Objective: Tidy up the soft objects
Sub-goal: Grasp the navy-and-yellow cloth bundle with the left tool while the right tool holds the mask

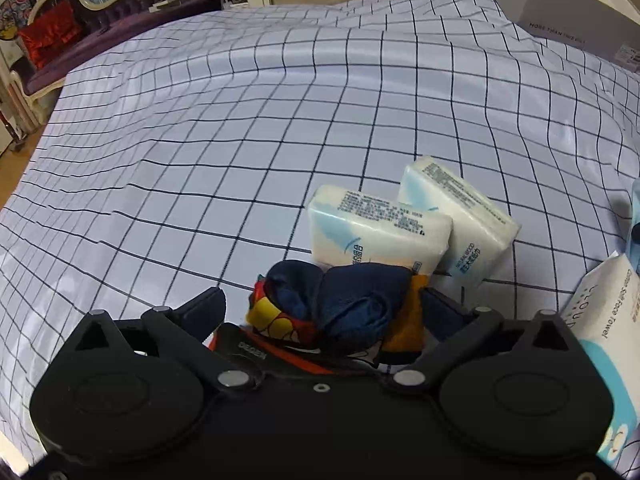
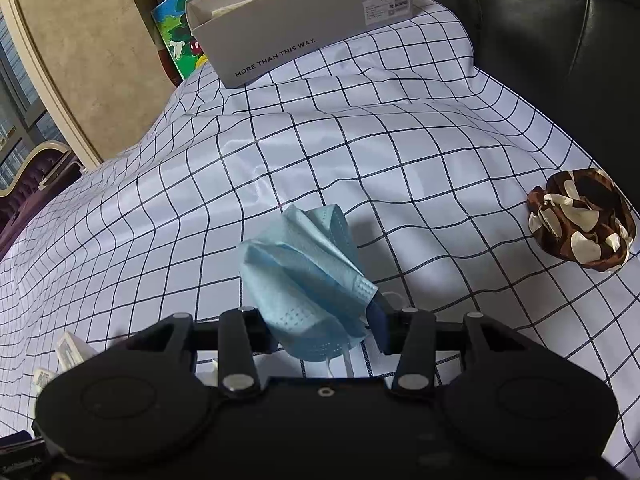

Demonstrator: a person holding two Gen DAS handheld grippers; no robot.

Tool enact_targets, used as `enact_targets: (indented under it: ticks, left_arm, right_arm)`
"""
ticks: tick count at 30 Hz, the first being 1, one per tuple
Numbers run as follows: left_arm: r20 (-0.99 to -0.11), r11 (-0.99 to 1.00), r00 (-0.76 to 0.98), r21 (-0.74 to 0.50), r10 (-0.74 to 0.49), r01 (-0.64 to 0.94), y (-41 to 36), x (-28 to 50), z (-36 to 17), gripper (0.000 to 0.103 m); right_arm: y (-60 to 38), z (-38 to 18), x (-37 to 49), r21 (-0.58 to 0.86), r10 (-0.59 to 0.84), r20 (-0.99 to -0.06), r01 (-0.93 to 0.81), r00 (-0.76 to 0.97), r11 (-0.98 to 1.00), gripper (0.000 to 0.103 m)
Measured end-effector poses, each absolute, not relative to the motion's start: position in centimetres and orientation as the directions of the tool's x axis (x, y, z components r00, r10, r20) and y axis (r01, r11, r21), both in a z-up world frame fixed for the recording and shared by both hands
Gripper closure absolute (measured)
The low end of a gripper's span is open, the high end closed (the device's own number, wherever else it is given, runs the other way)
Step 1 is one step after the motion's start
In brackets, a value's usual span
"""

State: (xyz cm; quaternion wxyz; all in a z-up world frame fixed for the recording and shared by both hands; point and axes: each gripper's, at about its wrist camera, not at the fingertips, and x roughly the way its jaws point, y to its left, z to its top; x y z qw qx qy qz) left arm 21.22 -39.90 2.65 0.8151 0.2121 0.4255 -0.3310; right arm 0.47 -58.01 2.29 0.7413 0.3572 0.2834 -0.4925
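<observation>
My left gripper [image 1: 324,304] is shut on a bundled navy, red and yellow patterned cloth [image 1: 340,308], held just above the checked sheet [image 1: 200,140]. Two white tissue packs [image 1: 376,232] [image 1: 464,220] lie just beyond it, leaning on each other. My right gripper [image 2: 320,320] is shut on a crumpled light blue face mask [image 2: 304,276], whose white ear loops hang below. A brown and cream scrunchie [image 2: 580,224] lies on the sheet to the right.
An open grey shoebox [image 2: 300,28] stands at the far end of the sheet, also in the left view [image 1: 572,12]. A white face towel pack [image 1: 608,320] sits at the left view's right edge. A black leather seat [image 2: 560,52] borders the right.
</observation>
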Motion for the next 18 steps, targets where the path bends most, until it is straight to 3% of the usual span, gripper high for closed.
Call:
enact_targets:
  ticks: [4,8,18]
  left_arm:
    - [-0.848,0.685,0.417,0.092,-0.326,0.723,-40.8,21.2,2.0,0.005]
    - [-0.848,0.678,0.412,0.087,-0.333,0.729,-40.9,21.2,1.8,0.019]
    - [-0.843,0.808,0.478,0.093,-0.247,0.582,-38.6,24.6,2.7,0.025]
  right_arm:
    - [-58.1,2.2,0.5,0.25,-0.527,-0.773,0.933,0.353,0.258,0.059]
    - [-58.1,2.1,0.7,0.24,-0.526,-0.774,0.933,0.351,0.269,0.059]
    - [-58.3,1.8,1.0,0.219,-0.526,-0.781,0.936,0.338,0.276,0.059]
